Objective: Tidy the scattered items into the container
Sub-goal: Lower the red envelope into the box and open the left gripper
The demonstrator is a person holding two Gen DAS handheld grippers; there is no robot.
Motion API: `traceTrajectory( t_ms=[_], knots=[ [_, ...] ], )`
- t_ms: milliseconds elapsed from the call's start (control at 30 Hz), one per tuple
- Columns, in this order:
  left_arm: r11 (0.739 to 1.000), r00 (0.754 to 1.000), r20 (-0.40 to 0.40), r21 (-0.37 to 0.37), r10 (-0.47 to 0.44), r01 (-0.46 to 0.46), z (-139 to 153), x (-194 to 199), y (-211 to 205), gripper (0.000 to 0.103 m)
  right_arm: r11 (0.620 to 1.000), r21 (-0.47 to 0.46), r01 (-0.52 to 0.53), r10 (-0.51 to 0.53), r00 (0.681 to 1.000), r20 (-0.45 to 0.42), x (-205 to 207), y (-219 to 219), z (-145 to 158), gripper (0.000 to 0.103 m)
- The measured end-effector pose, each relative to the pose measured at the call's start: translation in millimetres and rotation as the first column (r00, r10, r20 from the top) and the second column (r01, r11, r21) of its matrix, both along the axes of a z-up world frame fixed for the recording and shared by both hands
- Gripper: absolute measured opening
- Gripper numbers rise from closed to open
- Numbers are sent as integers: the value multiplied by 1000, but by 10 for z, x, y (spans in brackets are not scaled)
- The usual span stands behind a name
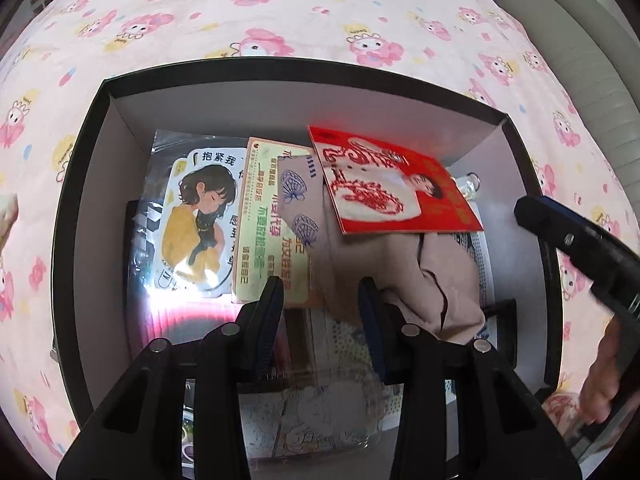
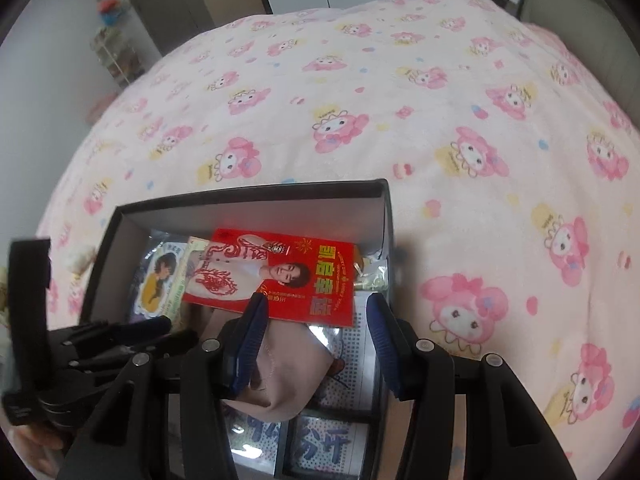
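Pink blanket (image 2: 400, 92) under box (image 1: 280, 70); left gripper (image 1: 320, 300) & right gripper (image 2: 316, 320) both wide open, holding nothing.

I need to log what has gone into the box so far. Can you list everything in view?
box: one, black outside, white inside, on the blanket
blanket: one, pink cartoon print, under the box
red card: one, red with a portrait, on top of the pile
beige cloth: one, under the red card
green card: one, pale green, centre-left in the box
girl sticker: one, yellow-clad figure, in clear wrap, left in the box
left gripper: open, over the box
right gripper: open, over the box
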State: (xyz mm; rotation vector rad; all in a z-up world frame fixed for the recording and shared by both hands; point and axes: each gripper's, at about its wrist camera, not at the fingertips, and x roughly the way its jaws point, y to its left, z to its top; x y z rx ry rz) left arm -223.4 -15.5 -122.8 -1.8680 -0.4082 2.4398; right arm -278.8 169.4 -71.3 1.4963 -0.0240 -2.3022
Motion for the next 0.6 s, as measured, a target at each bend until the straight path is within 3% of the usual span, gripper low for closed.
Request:
traceTrajectory(
  t_ms=[67, 300, 467, 600],
  knots=[
    [1000, 1000, 9, 3, -16, 16, -28, 4, 18, 38, 1000, -16, -18, 19, 1000, 15, 23, -7, 0, 40],
    [1000, 1000, 11, 7, -24, 24, -95, -170, 54, 34, 991, 35, -132, 131, 991, 16, 224, -276, -46, 40],
    [1000, 1000, 21, 21, -1, 0, -79, -245, 35, 34, 985, 78, -156, 151, 987, 58, 235, -361, -229, 40],
    [1000, 999, -19, 16, 26, -26, 59, -121, -79, 35, 980, 129, -150, 144, 988, 55, 225, -406, -326, 40]
  ],
)
